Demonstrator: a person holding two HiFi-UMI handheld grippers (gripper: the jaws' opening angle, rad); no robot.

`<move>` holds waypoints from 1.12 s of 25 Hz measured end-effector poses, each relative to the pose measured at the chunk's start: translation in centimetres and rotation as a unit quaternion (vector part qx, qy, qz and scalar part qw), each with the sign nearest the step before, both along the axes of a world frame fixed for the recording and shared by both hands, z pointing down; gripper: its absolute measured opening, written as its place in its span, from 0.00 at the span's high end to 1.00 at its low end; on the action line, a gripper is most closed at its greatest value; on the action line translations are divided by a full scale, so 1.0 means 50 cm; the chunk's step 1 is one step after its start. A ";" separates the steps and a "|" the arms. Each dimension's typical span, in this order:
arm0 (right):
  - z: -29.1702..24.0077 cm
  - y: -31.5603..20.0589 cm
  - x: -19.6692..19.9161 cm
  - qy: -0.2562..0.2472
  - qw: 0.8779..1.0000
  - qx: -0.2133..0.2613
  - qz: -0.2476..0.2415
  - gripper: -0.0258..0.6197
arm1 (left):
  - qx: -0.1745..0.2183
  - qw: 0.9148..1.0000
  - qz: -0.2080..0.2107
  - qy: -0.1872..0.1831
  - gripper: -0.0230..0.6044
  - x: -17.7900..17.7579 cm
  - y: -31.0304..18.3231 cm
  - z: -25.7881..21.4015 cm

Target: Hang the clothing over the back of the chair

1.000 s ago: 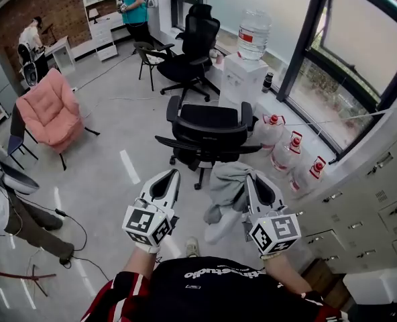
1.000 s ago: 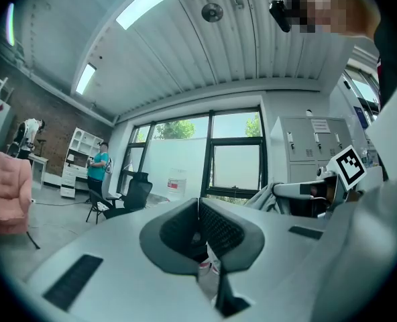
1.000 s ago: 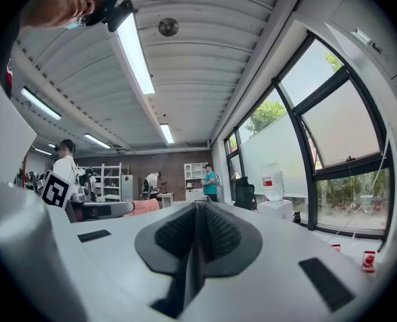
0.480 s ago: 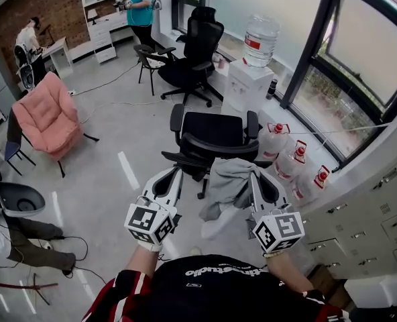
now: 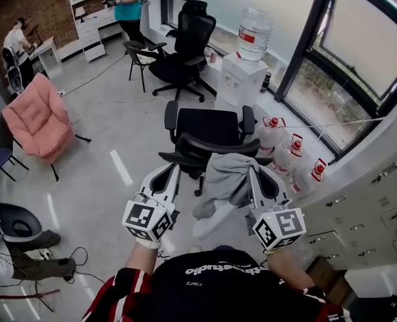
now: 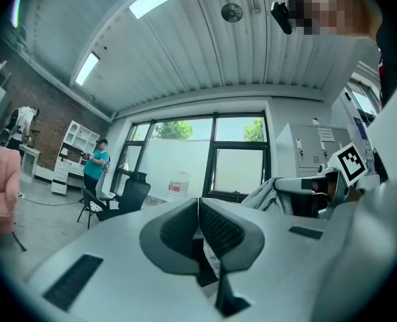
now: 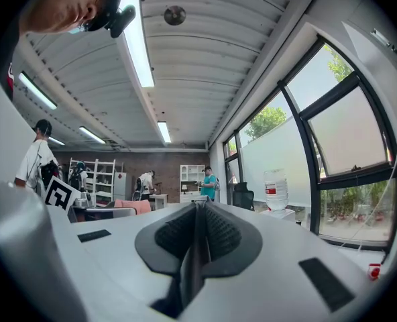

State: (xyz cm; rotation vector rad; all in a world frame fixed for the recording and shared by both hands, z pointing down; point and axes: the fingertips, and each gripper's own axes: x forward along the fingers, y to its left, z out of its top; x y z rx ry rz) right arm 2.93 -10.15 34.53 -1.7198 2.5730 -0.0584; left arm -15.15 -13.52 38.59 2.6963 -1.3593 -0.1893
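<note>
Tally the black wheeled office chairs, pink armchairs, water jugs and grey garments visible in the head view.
Black wheeled office chairs: 2
Pink armchair: 1
Water jugs: 4
Grey garment: 1
Total: 8

right gripper (image 5: 253, 174): grey garment (image 5: 224, 182) draped from its tip | left gripper (image 5: 173, 173): alongside, apart from garment | black office chair (image 5: 207, 127): backrest just behind garment

Two office chairs (image 5: 208, 127), four water jugs (image 5: 254, 32) (one pink armchair (image 5: 34, 116)).
</note>
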 end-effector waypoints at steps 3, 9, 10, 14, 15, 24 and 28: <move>-0.002 -0.004 -0.010 0.000 1.000 -0.002 0.002 0.91 | -0.004 1.000 0.007 0.001 0.92 -0.003 -0.002 0.003; 0.010 -0.021 -0.019 0.006 1.000 0.005 -0.001 0.91 | -0.009 1.000 0.004 0.007 0.92 -0.014 -0.010 0.035; 0.012 -0.026 -0.021 0.007 1.000 0.005 -0.001 0.91 | -0.010 1.000 0.003 0.008 0.92 -0.018 -0.011 0.040; 0.010 -0.048 -0.036 0.011 1.000 0.009 -0.013 0.91 | -0.015 1.000 -0.001 0.017 0.92 -0.030 -0.013 0.043; 0.010 -0.055 -0.040 0.012 1.000 0.010 -0.016 0.91 | -0.017 1.000 0.001 0.021 0.92 -0.030 -0.014 0.043; -0.003 -0.139 -0.030 0.010 0.999 0.024 -0.031 0.91 | -0.022 1.000 0.003 0.012 0.92 -0.013 -0.037 0.056; -0.014 -0.186 -0.019 0.014 0.998 0.030 -0.049 0.91 | -0.024 1.000 0.006 0.009 0.92 0.006 -0.065 0.056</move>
